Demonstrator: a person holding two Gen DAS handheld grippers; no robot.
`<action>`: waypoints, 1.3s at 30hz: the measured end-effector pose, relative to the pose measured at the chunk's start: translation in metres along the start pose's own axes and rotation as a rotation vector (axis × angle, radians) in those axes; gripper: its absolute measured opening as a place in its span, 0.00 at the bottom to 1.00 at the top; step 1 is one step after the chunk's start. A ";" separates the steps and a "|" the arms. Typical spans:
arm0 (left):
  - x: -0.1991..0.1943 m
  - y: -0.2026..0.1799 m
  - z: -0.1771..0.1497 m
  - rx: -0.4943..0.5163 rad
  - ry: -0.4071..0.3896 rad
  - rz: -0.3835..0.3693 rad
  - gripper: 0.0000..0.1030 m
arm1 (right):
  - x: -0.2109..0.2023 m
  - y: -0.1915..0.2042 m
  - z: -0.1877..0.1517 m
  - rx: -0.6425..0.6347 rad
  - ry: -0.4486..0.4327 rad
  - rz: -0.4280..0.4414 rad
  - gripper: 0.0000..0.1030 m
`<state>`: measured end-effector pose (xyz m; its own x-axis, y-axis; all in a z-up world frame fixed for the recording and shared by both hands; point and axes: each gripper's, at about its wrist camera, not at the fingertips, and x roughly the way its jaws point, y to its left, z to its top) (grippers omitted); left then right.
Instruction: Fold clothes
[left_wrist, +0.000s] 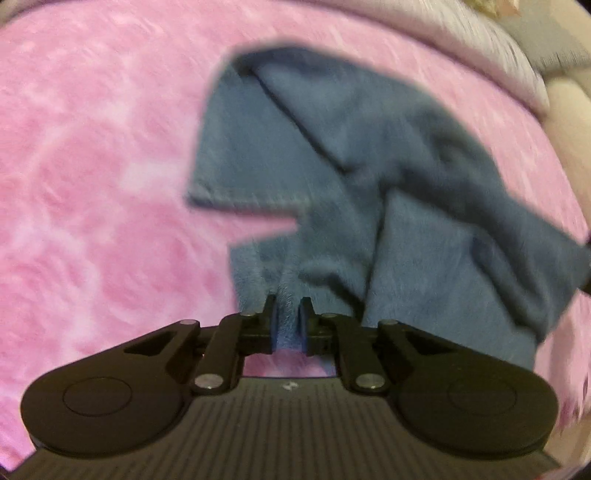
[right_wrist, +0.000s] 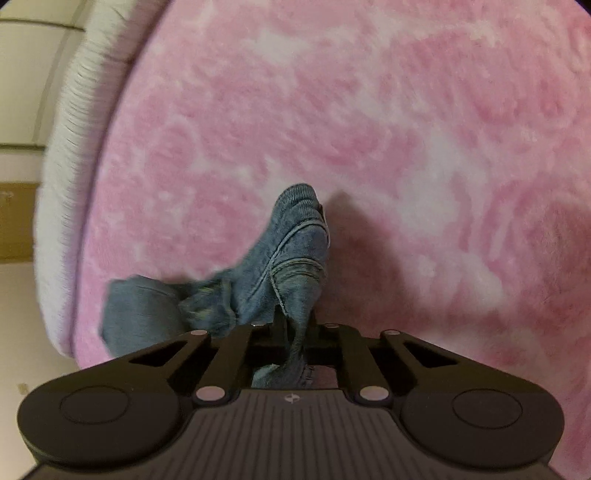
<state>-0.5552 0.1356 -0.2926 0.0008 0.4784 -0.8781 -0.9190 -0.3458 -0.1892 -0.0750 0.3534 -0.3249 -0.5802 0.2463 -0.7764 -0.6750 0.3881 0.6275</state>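
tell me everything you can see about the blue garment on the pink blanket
The blue garment looks like soft, slightly fuzzy knit with stitched hems. It lies crumpled and partly folded over itself on the pink blanket, not flat. A hemmed flap sticks out to one side. The left hand-held gripper is shut on a pinch of its near edge. The right hand-held gripper is shut on a bunched, seamed part, which rises off the blanket.

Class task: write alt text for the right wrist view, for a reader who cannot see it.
The right hand-held gripper is shut on a bunched fold of a blue-grey soft fabric garment, which rises in a peak ahead of it. Beneath lies a fluffy pink and white mottled blanket, with a pale ribbed edge on the left.
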 end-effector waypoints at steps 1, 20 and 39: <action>-0.013 0.005 0.012 -0.005 -0.039 0.012 0.07 | -0.008 0.007 -0.002 0.009 -0.017 0.033 0.07; -0.292 0.090 0.187 0.300 -0.679 0.065 0.06 | -0.204 0.226 -0.120 -0.134 -0.695 0.702 0.06; -0.126 0.200 -0.094 -0.027 0.085 0.107 0.19 | -0.085 -0.107 -0.276 0.429 -0.485 -0.136 0.41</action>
<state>-0.7024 -0.0694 -0.2609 -0.0618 0.3677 -0.9279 -0.9048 -0.4131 -0.1034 -0.0793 0.0458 -0.3104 -0.1638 0.5036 -0.8482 -0.4284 0.7382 0.5210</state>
